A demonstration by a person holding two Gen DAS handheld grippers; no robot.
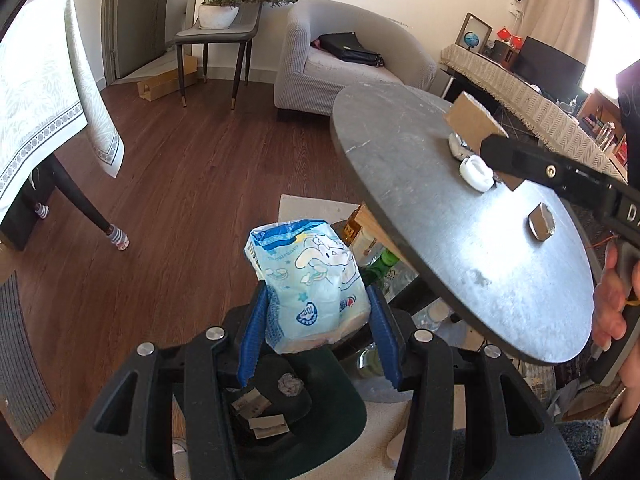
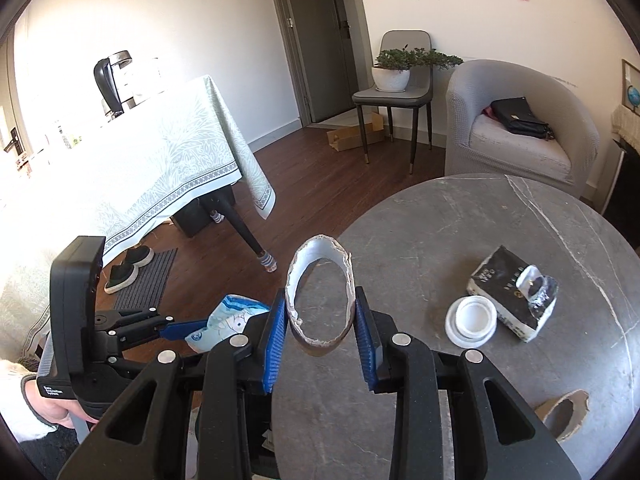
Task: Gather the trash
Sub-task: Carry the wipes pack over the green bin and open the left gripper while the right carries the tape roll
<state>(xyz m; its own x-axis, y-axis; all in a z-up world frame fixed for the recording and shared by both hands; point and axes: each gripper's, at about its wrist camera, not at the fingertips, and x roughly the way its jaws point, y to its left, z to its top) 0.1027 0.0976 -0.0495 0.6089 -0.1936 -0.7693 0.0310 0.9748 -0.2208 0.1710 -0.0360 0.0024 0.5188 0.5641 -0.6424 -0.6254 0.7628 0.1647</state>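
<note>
With the left tongs [image 1: 320,328] clamped on the blue tissue pack [image 1: 310,280] above the dark bin [image 1: 320,420], and the right tongs [image 2: 320,332] pinching a squashed cardboard ring [image 2: 320,292] over the surface [image 2: 500,220], either light piece could slip and miss the bin.

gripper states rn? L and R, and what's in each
Left gripper: closed on the blue-and-white tissue pack, over the dark bin.
Right gripper: closed on the cardboard ring, above the round table.

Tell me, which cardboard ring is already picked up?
The white-lined cardboard ring, squeezed in the right gripper. The other ring lies loose on the table.
</note>
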